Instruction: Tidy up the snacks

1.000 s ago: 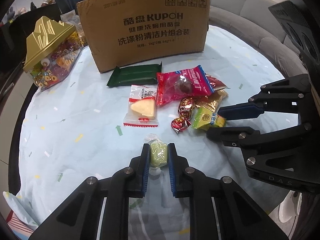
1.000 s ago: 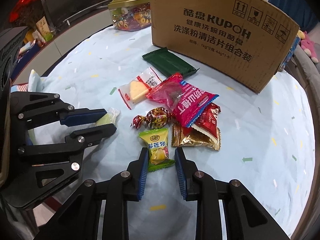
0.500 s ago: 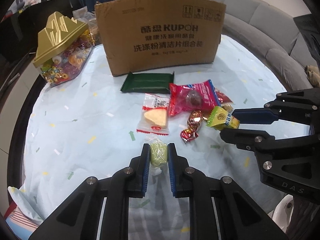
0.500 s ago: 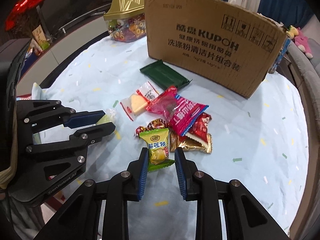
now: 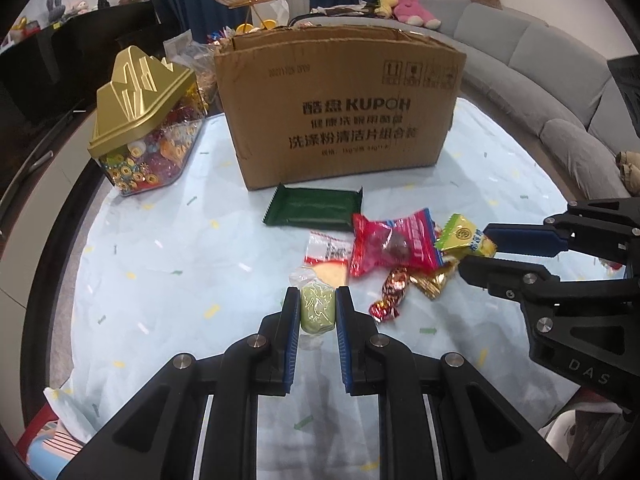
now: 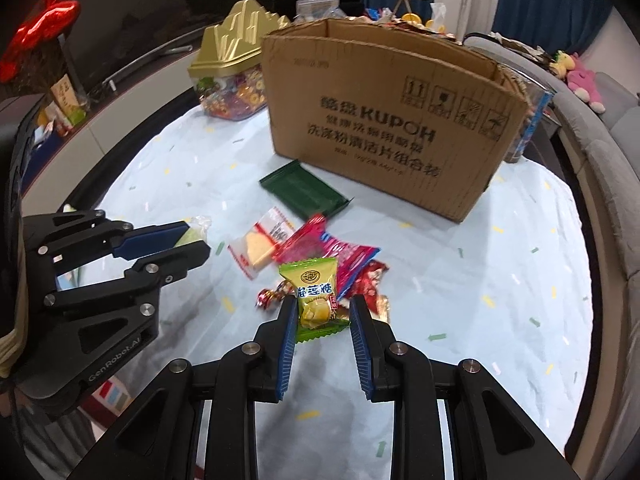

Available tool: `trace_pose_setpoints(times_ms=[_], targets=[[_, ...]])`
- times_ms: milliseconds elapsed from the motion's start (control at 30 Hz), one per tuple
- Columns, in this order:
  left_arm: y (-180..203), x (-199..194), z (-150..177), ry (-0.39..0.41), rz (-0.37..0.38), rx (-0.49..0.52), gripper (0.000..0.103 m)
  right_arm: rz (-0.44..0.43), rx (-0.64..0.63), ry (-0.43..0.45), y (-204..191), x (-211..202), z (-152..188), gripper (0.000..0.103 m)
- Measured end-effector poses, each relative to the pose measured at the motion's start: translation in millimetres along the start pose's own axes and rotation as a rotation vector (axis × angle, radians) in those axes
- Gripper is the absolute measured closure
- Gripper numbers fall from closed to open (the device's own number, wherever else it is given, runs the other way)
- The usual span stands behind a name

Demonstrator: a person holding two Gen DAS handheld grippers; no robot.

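Cardboard box (image 5: 340,120): we read "KUPOH" above Chinese lines.
Right gripper (image 5: 478,254) body: we read "DAS".
Left gripper (image 6: 192,242) body: we read "GenRobot.AI".

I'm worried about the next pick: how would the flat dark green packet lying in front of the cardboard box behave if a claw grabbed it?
The dark green packet lies flat on the tablecloth, so its low edges probably give a claw little to grip. Its wrapper looks smooth and could slip. It seems thin and light; I cannot tell whether it would bend.

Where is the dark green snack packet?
In the left wrist view, the dark green packet lies flat just before the cardboard box, behind the red packet.
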State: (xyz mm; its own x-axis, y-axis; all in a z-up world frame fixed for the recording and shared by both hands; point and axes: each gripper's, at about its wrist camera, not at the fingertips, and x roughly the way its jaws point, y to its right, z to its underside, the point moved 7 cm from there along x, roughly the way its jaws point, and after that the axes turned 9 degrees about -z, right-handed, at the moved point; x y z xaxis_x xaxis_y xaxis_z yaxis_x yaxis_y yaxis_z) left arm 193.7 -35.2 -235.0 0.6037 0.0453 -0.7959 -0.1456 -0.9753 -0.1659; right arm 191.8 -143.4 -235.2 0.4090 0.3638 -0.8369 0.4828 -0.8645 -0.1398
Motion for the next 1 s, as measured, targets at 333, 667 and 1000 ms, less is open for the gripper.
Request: trace_pose_setpoints(times_ms=[333,667,1000], targets=[[-7,-7,-37,0.046,-0.024,-0.050,0.085,0.048,0.044,0.062,20,-20,-29,0.075],[-17,-14,-92,0.117,-0.048,-0.096,0.085,0.089,0.102,0.124,40,-37,-64,0.075],[-25,-20,-138,0.174,-0.067,-0.124,0.085,0.136,0.124,0.201,56,-56,-103,0.075]])
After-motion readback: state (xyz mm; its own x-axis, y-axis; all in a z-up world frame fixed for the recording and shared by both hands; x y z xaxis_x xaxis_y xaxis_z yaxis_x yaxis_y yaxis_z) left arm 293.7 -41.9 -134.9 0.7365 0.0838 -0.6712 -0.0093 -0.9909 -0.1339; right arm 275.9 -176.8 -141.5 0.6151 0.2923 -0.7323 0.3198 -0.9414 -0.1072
